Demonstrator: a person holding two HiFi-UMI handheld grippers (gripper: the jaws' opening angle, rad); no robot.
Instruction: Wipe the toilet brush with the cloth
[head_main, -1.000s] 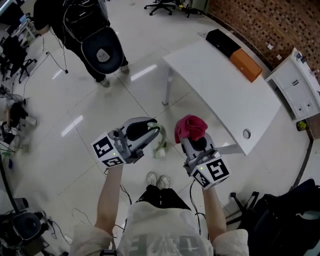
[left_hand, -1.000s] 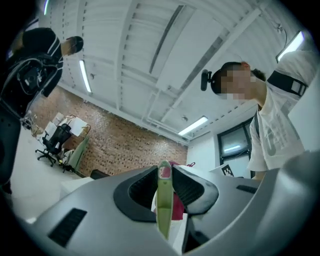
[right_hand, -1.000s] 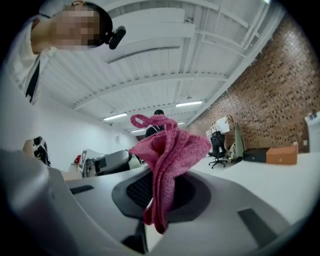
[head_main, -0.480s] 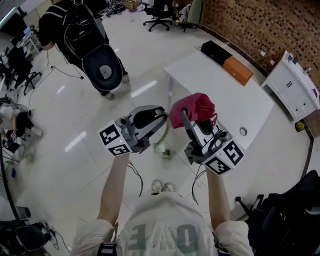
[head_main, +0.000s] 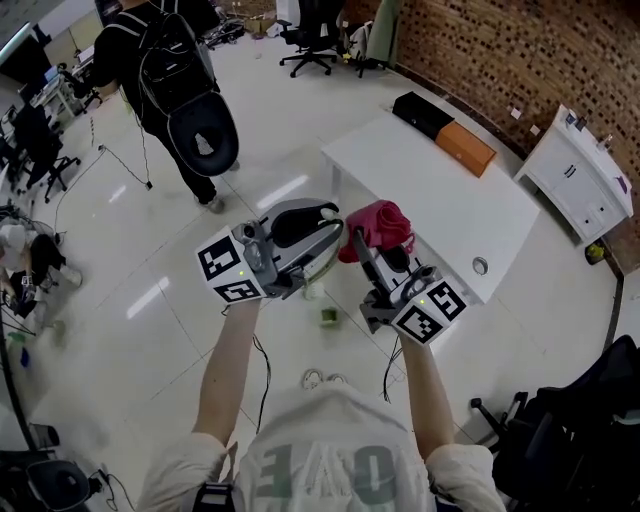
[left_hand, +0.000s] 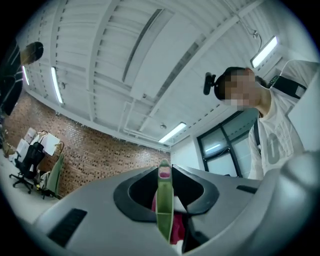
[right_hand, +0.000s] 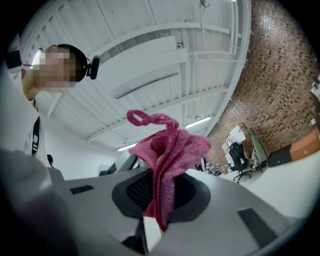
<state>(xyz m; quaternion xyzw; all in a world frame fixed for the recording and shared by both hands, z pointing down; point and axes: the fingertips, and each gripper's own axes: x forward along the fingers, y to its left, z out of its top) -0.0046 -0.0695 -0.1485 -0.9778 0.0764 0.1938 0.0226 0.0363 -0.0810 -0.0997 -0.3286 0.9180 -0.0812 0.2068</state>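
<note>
The toilet brush (left_hand: 164, 205) is clamped in my left gripper (head_main: 335, 230), near the centre of the head view. The jaws are closed onto its thin pale-green handle. The left gripper view shows the handle edge-on, standing upright in the frame between the two pads.

In the head view the green strip follows the jaw line, then curves toward the lower middle of the frame. I read the long axis as running from the jaw tips back and down, with the working end hanging under the gripper. That lower end is too small for me to make out properly. Holding it by the handle makes sense to me, since it leaves the rest of the brush free to be rubbed.

Just right of it, the pink cloth (head_main: 380, 225) is pinched in my right gripper (head_main: 362, 242). The jaws are closed on a fold, so the bunch stands out past the tips like a pad, with a loose loop on top. The cloth sits just beside the left jaw tips, and I cannot tell whether it touches the brush. Both grippers are up in the air over the floor and angled toward each other, which I judge is meant to bring cloth and brush together.

Further out, a white table (head_main: 440, 190) fills the upper right, with a black box (head_main: 430, 112) and an orange box (head_main: 465, 148) at its far edge. A person with a backpack (head_main: 165, 70) stands at the upper left.
</note>
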